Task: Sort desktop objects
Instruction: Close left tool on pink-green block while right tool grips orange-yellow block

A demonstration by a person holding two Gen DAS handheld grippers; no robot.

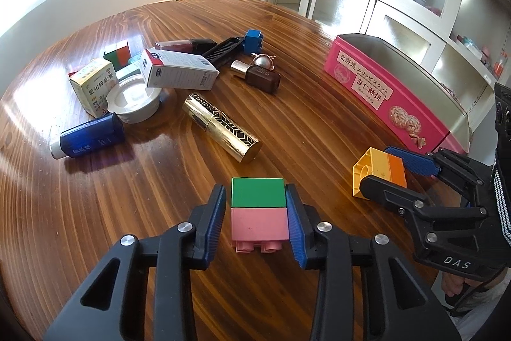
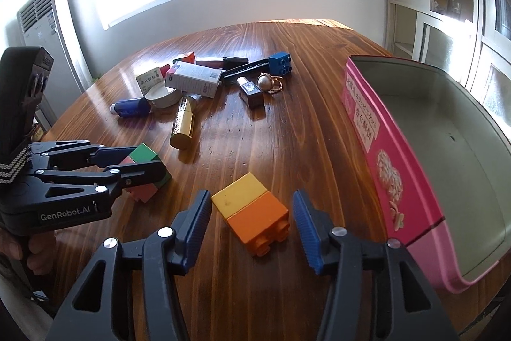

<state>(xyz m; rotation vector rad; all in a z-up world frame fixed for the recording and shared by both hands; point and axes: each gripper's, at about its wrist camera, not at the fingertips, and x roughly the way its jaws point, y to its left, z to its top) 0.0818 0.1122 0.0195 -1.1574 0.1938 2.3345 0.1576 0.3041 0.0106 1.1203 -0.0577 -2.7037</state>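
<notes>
The left hand-held gripper (image 1: 255, 213) sits closed on the green-and-pink brick pair (image 1: 258, 210) low on the bench (image 1: 319, 117), apparently to lift it for sorting, while the right hand-held gripper (image 2: 252, 226) stands open around the yellow-and-orange brick pair (image 2: 250, 213), pads clear of it. Only the right wrist view looks into the pink biscuit tin (image 2: 399, 181) just beside, showing it empty; the left view shows merely its labelled wall.

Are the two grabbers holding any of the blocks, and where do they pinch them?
The left gripper pinches the green-and-pink plastic block by its two long sides. The right gripper holds nothing: its fingers stand apart from the yellow-and-orange plastic block.
</notes>
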